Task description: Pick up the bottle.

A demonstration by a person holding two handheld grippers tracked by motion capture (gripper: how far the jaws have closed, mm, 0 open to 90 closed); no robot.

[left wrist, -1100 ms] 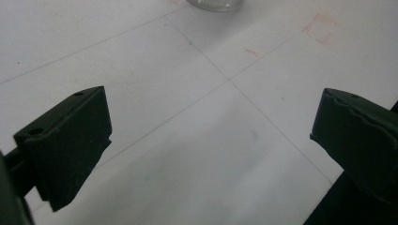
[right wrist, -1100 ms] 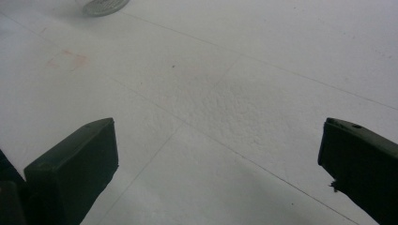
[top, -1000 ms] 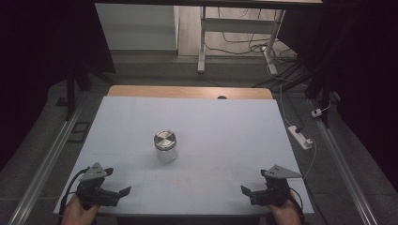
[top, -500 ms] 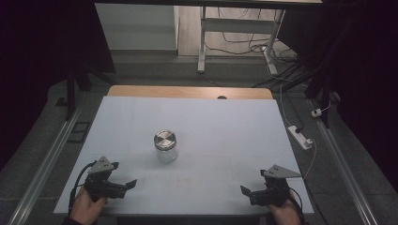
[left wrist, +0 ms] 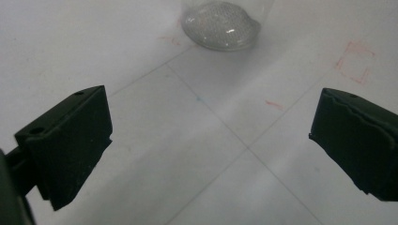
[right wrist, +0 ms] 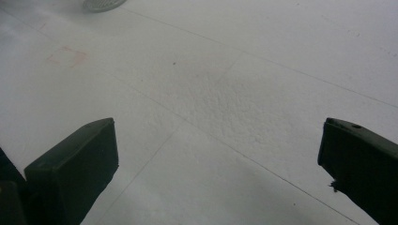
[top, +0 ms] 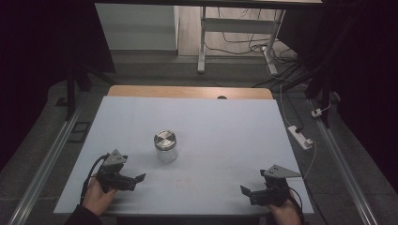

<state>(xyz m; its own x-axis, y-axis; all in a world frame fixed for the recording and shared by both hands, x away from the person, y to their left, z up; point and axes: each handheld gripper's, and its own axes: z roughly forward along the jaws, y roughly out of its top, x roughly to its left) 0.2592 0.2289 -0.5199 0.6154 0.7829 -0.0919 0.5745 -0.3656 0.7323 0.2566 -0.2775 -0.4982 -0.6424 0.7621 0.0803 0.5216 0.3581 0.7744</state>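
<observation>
I am reaching my wide-open left gripper (top: pixel 133 178) toward the clear glass jar with its round metal lid (top: pixel 165 146) mid-bench, right gripper (top: pixel 248 192) open near the front edge; hurrying risks toppling it.

No readable text, label, brand or number stands on anything here. The glass jar (top: pixel 165 146) carries a plain metal lid (top: pixel 164 138) with no print that can be made out, and its clear wall shows no sticker. The only marks are on the white table sheet (left wrist: pixel 197 154): a faint red hand-drawn square outline (left wrist: pixel 355 61) and a few short red strokes (left wrist: pixel 273 104) near the jar's base, plus thin pencilled lines crossing the sheet; none of them forms a letter or figure. The same red square (right wrist: pixel 66 56) appears faintly in the right gripper view.
</observation>
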